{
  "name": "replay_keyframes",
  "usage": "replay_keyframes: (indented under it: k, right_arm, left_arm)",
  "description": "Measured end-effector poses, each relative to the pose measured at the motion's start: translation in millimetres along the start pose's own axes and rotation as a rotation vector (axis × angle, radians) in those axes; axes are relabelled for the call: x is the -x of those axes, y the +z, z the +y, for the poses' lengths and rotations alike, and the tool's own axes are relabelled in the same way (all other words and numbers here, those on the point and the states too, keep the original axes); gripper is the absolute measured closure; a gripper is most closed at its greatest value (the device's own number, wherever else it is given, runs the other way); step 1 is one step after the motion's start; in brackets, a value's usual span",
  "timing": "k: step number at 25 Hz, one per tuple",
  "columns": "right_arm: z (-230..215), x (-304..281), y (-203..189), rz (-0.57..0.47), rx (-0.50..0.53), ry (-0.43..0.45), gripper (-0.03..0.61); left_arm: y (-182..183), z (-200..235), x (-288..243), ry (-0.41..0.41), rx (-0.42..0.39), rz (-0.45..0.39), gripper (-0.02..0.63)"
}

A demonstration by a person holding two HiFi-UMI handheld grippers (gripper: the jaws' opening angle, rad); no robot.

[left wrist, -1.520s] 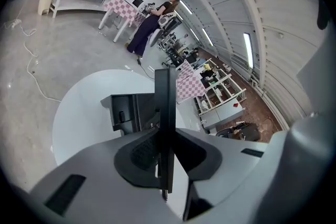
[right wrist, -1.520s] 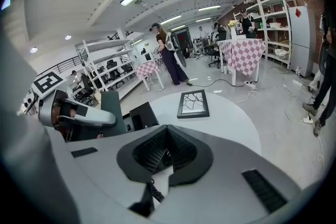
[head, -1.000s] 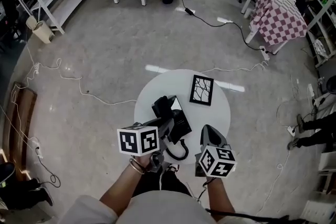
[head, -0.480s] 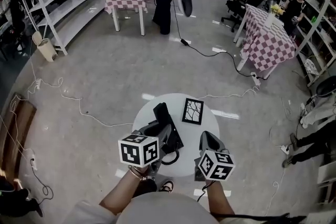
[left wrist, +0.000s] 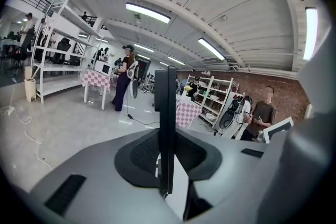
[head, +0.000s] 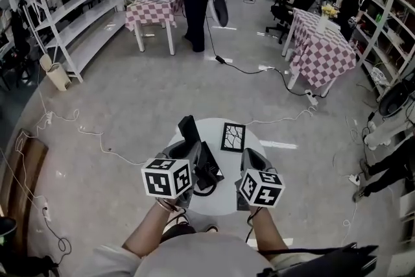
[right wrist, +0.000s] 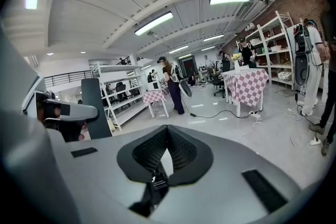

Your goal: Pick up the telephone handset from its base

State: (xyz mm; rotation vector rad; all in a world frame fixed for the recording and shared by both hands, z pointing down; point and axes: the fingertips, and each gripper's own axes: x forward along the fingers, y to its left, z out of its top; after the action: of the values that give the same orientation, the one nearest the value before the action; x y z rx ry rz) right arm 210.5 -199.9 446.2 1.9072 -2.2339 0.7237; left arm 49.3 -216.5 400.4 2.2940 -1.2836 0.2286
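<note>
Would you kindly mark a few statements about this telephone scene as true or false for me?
1. The left gripper is closed on the black handset. True.
2. The right gripper has its jaws wide apart. False: they are together, with nothing between them.
3. A framed picture lies on the round white table. True.
4. The handset lies in its base. False: the left gripper holds it up off the base.
</note>
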Motion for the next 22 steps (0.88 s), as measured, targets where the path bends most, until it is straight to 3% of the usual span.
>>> replay_keyframes:
  k: [5, 13, 22]
  right_arm:
    - [11, -1, 1, -0.002, 0.027, 0.001, 0.555]
    - [41, -5, -1, -0.006, 0.042, -0.033, 0.555]
    - [47, 2, -5, 0.004, 0.063, -0.089, 0.555]
  left_arm:
    - [7, 14, 7, 0.032, -0.012, -0.017, 0.528]
    - [-5, 37, 15, 0.024, -0.057, 0.036, 0.528]
    - [-3, 39, 22, -0.008, -0.076, 0.027, 0.528]
